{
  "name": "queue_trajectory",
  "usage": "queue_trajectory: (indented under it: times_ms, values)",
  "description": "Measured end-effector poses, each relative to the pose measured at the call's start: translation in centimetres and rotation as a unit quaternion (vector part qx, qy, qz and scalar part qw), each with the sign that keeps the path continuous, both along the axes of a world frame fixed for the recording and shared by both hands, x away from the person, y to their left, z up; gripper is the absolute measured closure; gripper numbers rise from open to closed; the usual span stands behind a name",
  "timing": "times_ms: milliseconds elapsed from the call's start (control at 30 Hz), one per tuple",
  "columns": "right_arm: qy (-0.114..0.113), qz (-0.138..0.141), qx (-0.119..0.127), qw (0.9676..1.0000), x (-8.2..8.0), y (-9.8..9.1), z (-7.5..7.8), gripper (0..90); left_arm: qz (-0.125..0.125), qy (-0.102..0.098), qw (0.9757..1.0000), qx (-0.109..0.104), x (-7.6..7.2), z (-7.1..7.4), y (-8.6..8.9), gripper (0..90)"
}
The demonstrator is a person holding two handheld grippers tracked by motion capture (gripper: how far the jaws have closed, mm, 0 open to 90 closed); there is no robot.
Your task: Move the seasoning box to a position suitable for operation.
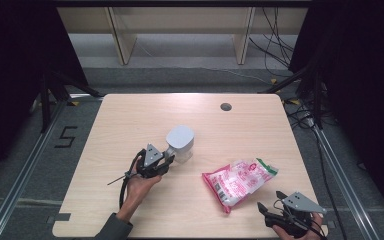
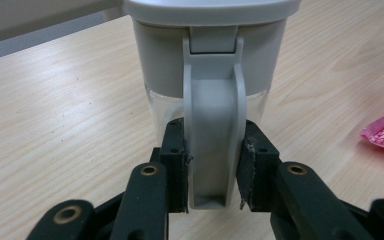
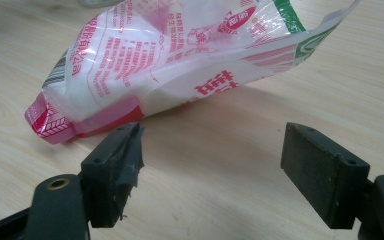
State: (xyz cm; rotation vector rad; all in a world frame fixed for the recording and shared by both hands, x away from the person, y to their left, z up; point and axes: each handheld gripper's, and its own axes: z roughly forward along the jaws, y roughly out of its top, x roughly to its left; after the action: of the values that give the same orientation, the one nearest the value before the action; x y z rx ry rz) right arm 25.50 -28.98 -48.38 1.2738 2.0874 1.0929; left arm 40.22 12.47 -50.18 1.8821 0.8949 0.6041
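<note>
The left gripper (image 2: 212, 170) is clamping the grey jug handle (image 2: 212, 130) directly ahead, while the right gripper (image 3: 212, 170), jaws apart, is facing the pink bag (image 3: 170, 60); next, grasp it.

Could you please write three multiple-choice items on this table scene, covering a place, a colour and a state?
1. Where does the pink bag lie?
A. Between the two grippers on the table
B. On the floor
C. On top of the jug

2. What colour is the lid of the jug?
A. Red
B. Grey
C. Green

3. How does the left gripper stand?
A. Wide open, away from everything
B. Clamped on the bag
C. Its fingers pressed on the jug's handle

Key: 1 A, the high view shows the bag between both grippers; 2 B, the lid and handle are pale grey; 3 C, the left gripper view shows both pads against the handle, while the right gripper stands open before the bag.
</note>
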Motion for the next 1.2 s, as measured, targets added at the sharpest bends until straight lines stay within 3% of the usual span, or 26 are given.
queue_trajectory:
  times_ms: [100, 200, 267, 367, 400, 500, 533, 567, 633, 733, 767, 800, 833, 900, 933, 1000, 1133, 1167, 1200]
  values:
    - [0.001, 0.002, 0.000, 1.0000, 0.0, 0.0, 0.0, 25.4, 0.014, 0.000, 0.9999, -0.002, 0.2, -0.1, 0.1, 67.9]
    - [-0.002, 0.004, -0.004, 1.0000, 0.0, 0.0, -0.1, 25.4, 0.034, -0.014, 0.9990, 0.027, 0.3, -0.1, 0.0, 66.7]
    - [-0.001, 0.001, -0.002, 1.0000, 0.1, 0.0, 0.0, 25.3, 0.054, -0.026, 0.9970, 0.049, 0.6, -0.2, 0.2, 65.8]
    - [0.002, 0.003, 0.002, 1.0000, 0.0, 0.0, 0.0, 25.3, 0.080, -0.028, 0.9954, 0.044, 1.0, -0.3, 0.6, 66.8]
    - [0.010, -0.010, 0.002, 0.9999, -0.2, 0.2, 0.0, 25.3, 0.085, -0.029, 0.9951, 0.041, 1.2, -0.4, 0.7, 67.3]
    - [-0.001, 0.000, -0.001, 1.0000, 0.1, 0.0, 0.0, 25.3, 0.116, -0.033, 0.9919, 0.037, 1.5, -0.6, 1.1, 69.7]
    - [-0.001, 0.000, -0.002, 1.0000, 0.1, 0.1, -0.1, 25.3, 0.117, -0.030, 0.9921, 0.032, 1.5, -0.6, 1.3, 70.2]
    - [0.010, -0.010, 0.001, 0.9999, -0.2, 0.2, 0.0, 25.3, 0.114, -0.026, 0.9929, 0.021, 1.6, -0.6, 1.4, 70.8]
    - [0.007, -0.002, 0.000, 1.0000, -0.1, 0.1, 0.0, 25.3, 0.106, -0.019, 0.9942, 0.003, 1.6, -0.7, 1.6, 71.5]
    - [0.002, -0.001, 0.002, 1.0000, 0.1, 0.1, 0.0, 25.3, 0.084, -0.015, 0.9964, -0.006, 1.4, -0.7, 1.5, 71.6]
    - [0.014, -0.010, 0.008, 0.9998, -0.2, 0.3, 0.0, 25.0, 0.081, -0.014, 0.9966, -0.010, 1.3, -0.8, 1.3, 71.7]
    - [0.019, -0.008, 0.013, 0.9997, -0.2, 0.3, 0.0, 24.8, 0.075, -0.016, 0.9971, -0.007, 1.1, -0.7, 1.1, 71.9]
    - [0.007, 0.009, 0.006, 0.9999, 0.0, 0.0, 0.0, 24.8, 0.062, -0.015, 0.9979, -0.009, 1.1, -0.7, 1.0, 71.9]
    - [0.011, -0.008, 0.012, 0.9998, -0.1, 0.3, 0.0, 24.9, 0.046, -0.012, 0.9988, -0.014, 0.7, -0.7, 0.5, 71.8]
    - [0.001, 0.004, 0.005, 1.0000, 0.1, 0.0, 0.0, 24.9, 0.041, -0.012, 0.9990, -0.010, 0.4, -0.7, 0.2, 71.9]
    - [0.007, -0.001, 0.010, 0.9999, 0.0, 0.1, 0.0, 24.8, 0.026, -0.012, 0.9996, -0.006, 0.2, -0.6, -0.3, 72.1]
    - [0.004, 0.006, 0.008, 0.9999, 0.0, 0.1, 0.0, 24.8, 0.019, -0.012, 0.9997, -0.007, 0.0, -0.6, -0.5, 72.1]
    - [0.018, -0.008, 0.015, 0.9997, -0.3, 0.3, 0.1, 24.7, 0.017, -0.012, 0.9997, -0.009, 0.0, -0.7, -0.4, 72.0]
    - [0.007, 0.001, 0.009, 0.9999, -0.1, 0.2, 0.0, 24.7, 0.017, -0.012, 0.9998, -0.007, 0.0, -0.6, -0.4, 72.0]
